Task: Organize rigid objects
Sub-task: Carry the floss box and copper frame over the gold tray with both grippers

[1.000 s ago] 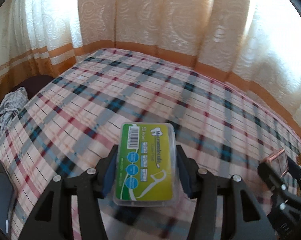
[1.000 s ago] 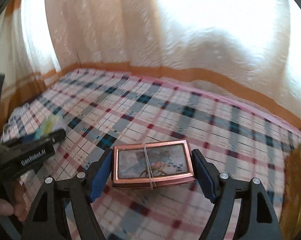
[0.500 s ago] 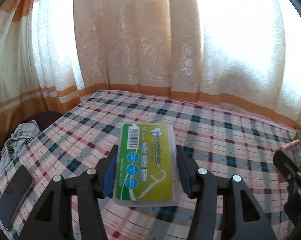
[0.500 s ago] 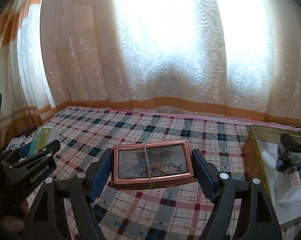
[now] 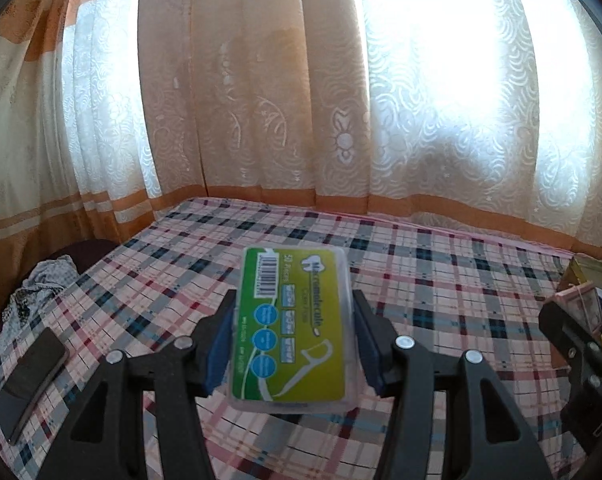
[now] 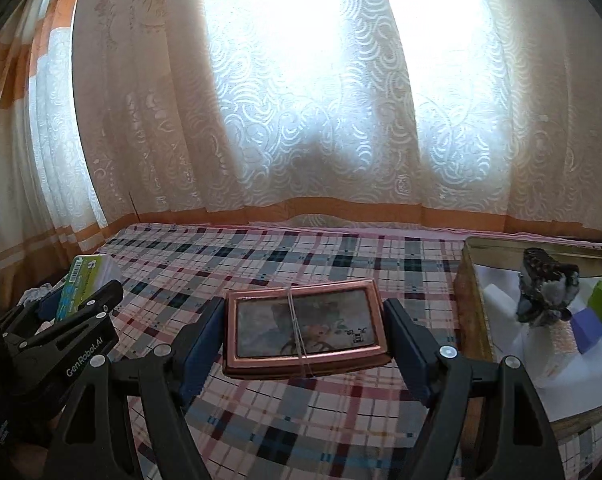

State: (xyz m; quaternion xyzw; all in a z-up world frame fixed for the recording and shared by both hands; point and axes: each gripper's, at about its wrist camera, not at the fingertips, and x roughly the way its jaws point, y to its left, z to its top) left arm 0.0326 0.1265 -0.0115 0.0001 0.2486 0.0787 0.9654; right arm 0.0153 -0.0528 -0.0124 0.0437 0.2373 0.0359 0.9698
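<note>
My left gripper (image 5: 293, 344) is shut on a clear plastic box of dental floss picks with a green and yellow label (image 5: 291, 326), held above the plaid bed sheet (image 5: 421, 280). My right gripper (image 6: 304, 336) is shut on a copper-coloured rectangular tin bound with a rubber band (image 6: 303, 330), also held above the sheet. The floss box shows at the left of the right wrist view (image 6: 81, 280), and the copper tin at the right edge of the left wrist view (image 5: 577, 308).
A gold metal tin (image 6: 473, 304) to the right holds white foam, a dark figurine (image 6: 545, 288) and small coloured boxes. A black phone (image 5: 29, 376) and crumpled cloth (image 5: 37, 288) lie at the bed's left edge. Lace curtains (image 5: 301, 100) hang behind.
Both grippers have tilted up and risen with their objects, so the curtains fill more of each view. The gold tin has come into sight on the right.
</note>
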